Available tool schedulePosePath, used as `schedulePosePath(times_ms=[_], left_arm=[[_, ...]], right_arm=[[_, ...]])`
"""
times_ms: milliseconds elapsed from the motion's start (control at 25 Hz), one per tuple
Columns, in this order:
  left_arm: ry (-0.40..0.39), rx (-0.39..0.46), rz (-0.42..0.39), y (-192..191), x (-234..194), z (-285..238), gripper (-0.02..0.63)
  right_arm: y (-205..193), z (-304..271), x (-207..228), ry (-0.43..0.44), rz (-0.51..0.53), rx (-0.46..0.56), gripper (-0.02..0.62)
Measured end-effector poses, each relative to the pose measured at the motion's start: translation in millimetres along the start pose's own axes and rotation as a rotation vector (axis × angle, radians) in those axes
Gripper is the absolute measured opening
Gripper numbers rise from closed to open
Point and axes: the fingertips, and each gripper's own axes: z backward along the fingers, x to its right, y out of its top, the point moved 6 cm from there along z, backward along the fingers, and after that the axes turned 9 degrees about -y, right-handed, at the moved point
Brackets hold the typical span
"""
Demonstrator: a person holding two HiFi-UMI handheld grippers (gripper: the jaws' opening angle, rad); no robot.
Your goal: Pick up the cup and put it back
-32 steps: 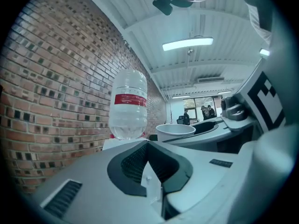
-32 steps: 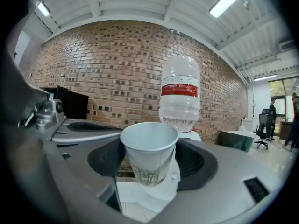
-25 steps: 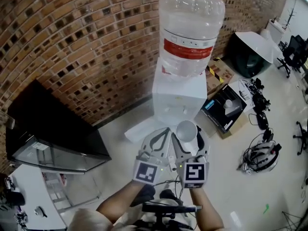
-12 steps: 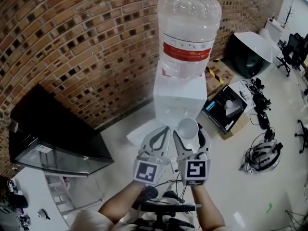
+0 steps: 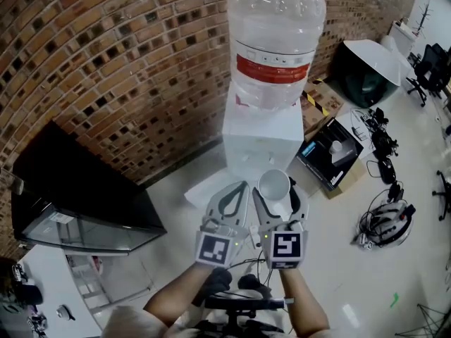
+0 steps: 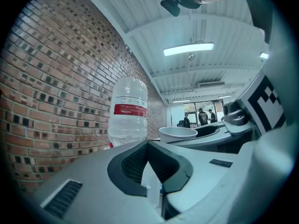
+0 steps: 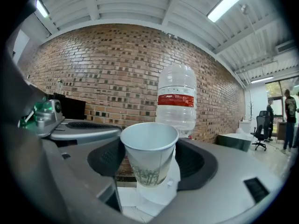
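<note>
Right gripper (image 5: 279, 197) had the cup (image 5: 273, 186)! Its jaws stood wide, one dark pad on either side of the paper wall, and the cup sat clamped between them, upright, mouth up, its white inside showing nothing in it. It hung in the air just in front of the water dispenser (image 5: 262, 136), low against the white cabinet and below the big clear bottle (image 5: 276, 41) with the red band.

Over to the left gripper (image 5: 232, 201): it was closed up, fingertips meeting at a point, nothing between them. It rode just beside the right one, also in front of the dispenser, a touch to the left of the cup. The two marker cubes sat side by side, nearly touching.

Behind the dispenser ran the brick wall (image 5: 106, 62). A black cabinet (image 5: 70, 189) stood well off to the dispenser's left, and an open box (image 5: 330, 155) lay on the floor just to its right.
</note>
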Motion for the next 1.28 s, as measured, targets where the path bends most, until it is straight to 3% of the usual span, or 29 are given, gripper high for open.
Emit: schedulePosePath(times_ms=[520,880,1280], left_arm=[[-0.009,-0.048,0.024,-38.0,-17.1,-28.4,0.002],[-0.016,-0.055,0.030,-32.8,-14.0,-29.1,0.002],[-0.022,-0.006,0.017,-18.4,-5.5,-28.2,0.002]], right_arm=[[-35.4,-36.2,13.1,-0.014,-0.040,-0.049,0.341],[-27.9,-32.2,12.4,0.005,-0.015,-0.044,0.341],[-19.0,-18.3,12.3,-0.011,-0.034,-0.018,0.341]])
